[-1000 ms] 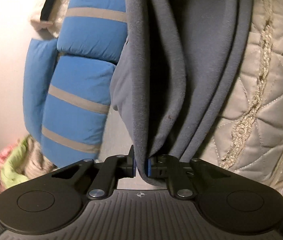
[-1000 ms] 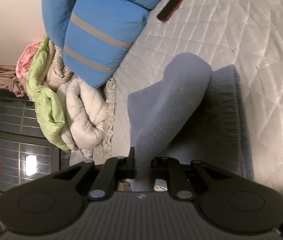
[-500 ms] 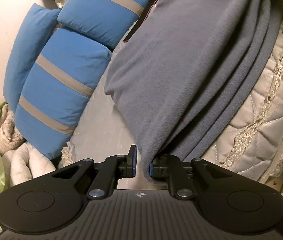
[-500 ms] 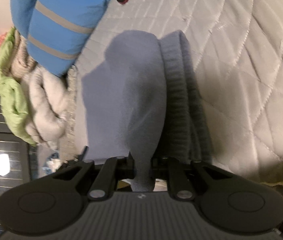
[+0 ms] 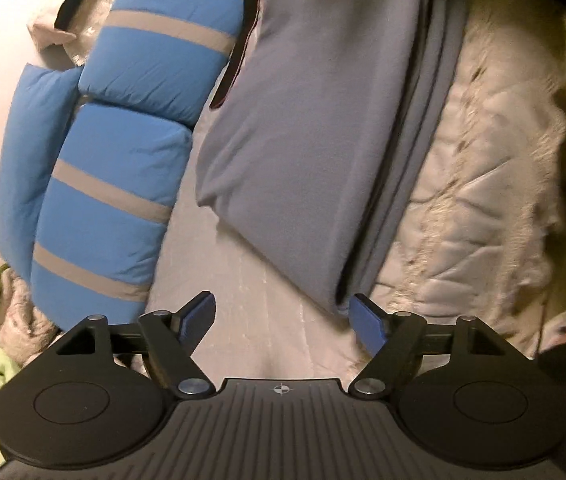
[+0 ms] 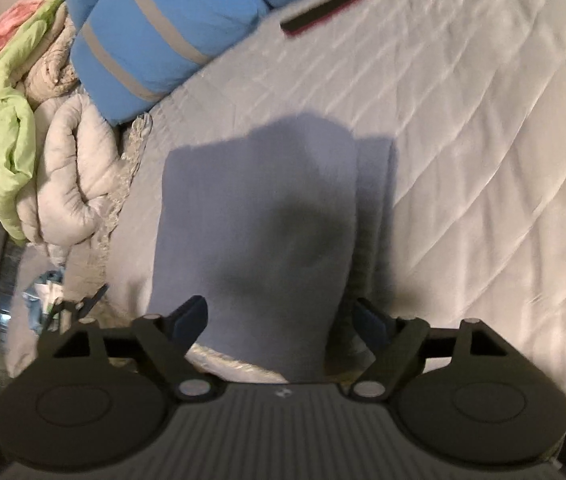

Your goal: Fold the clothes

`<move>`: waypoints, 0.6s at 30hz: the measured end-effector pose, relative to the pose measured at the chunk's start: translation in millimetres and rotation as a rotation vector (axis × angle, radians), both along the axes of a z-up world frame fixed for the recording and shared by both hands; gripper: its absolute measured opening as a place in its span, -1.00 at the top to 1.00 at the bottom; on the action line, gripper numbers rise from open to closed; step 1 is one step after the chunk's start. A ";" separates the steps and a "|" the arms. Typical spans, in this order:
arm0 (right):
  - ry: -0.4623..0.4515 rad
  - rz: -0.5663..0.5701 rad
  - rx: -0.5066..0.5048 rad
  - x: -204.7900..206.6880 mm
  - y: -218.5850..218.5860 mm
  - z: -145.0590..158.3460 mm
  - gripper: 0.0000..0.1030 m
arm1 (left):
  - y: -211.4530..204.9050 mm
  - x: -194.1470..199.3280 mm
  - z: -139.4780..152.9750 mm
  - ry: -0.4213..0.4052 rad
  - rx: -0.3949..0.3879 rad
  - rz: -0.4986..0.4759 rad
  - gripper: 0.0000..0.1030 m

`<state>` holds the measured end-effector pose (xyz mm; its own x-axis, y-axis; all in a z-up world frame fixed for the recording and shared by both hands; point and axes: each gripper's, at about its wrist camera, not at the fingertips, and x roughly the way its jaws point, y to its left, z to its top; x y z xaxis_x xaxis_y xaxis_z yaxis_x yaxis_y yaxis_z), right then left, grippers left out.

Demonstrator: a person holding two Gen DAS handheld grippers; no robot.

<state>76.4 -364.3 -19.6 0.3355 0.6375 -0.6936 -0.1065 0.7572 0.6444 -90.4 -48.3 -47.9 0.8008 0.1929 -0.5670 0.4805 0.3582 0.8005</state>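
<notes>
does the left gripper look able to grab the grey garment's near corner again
Probably yes: the left gripper is opening, nothing pinched, and the grey garment has its near corner just ahead of the right pad, with nothing between.

Folded garment (image 6: 267,216) on bed (image 6: 483,140), rolled quilt (image 6: 163,40) behind-left

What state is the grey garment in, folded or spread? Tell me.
Folded: the grey garment lies doubled on the bed, stacked layer edges showing.

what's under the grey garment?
The grey garment lies folded on the white quilted bedspread, which shows all around it. Whatever sits directly beneath the fabric is covered.
</notes>
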 end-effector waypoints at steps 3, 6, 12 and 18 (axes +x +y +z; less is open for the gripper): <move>-0.076 -0.045 -0.039 3.7 -12.2 11.9 -0.71 | 5.0 4.0 29.9 0.021 -0.191 -0.004 -0.41; -0.130 -0.085 -0.026 13.1 -18.9 14.8 -0.71 | 11.2 27.3 54.2 0.026 -0.387 0.045 -0.41; -0.184 -0.114 -0.018 48.8 0.2 8.6 -0.57 | 26.7 107.0 72.5 0.037 -0.653 0.197 -0.41; -0.105 -0.164 0.015 74.4 4.9 -18.1 0.48 | 47.7 160.5 57.8 0.040 -0.812 0.333 -0.41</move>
